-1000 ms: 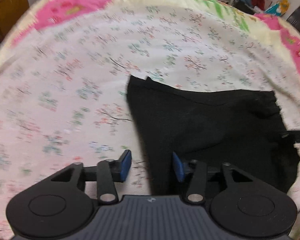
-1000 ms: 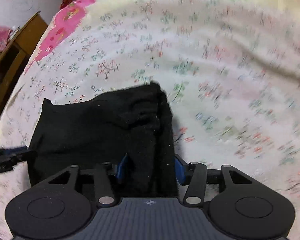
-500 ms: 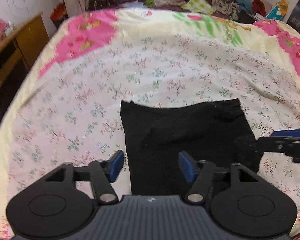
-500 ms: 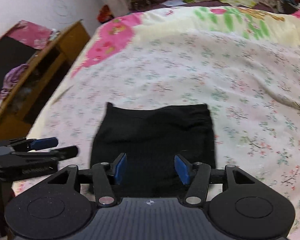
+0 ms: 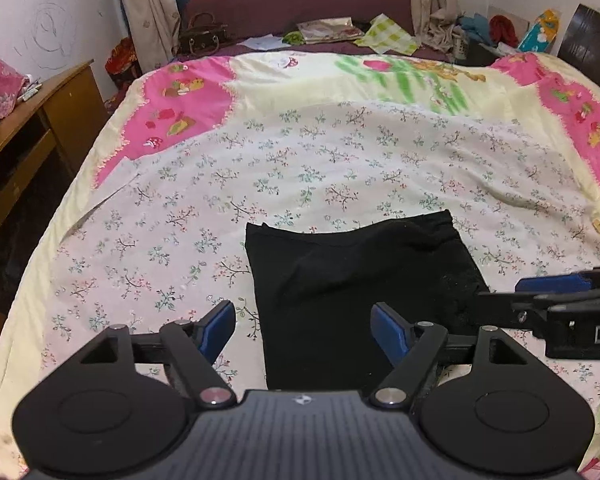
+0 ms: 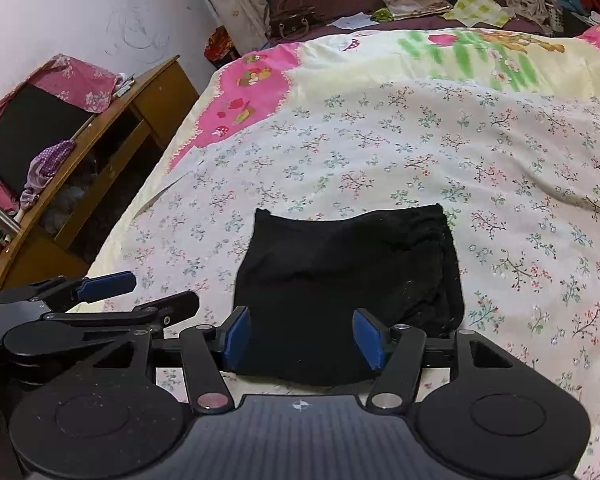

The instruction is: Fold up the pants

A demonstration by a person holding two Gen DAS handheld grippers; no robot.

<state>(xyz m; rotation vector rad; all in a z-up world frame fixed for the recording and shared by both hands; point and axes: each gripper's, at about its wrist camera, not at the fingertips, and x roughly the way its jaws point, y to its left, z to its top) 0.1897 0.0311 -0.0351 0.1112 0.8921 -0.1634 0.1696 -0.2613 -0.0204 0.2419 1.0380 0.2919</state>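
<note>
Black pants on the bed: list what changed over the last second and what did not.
Both grippers pulled up and back from the black pants. The right gripper, which had a fold of the cloth between its pads, let it go; its jaws have just been opening. The left gripper has also just been opening, with nothing between its pads. The pants stay folded flat on the floral sheet.

Folded pants (image 5: 352, 280) lie on the bed (image 5: 300, 168), ahead of and below both claws. Left claw (image 5: 303, 330) sits left of right claw (image 6: 303, 338); wooden shelf unit (image 6: 112, 152) further left.
</note>
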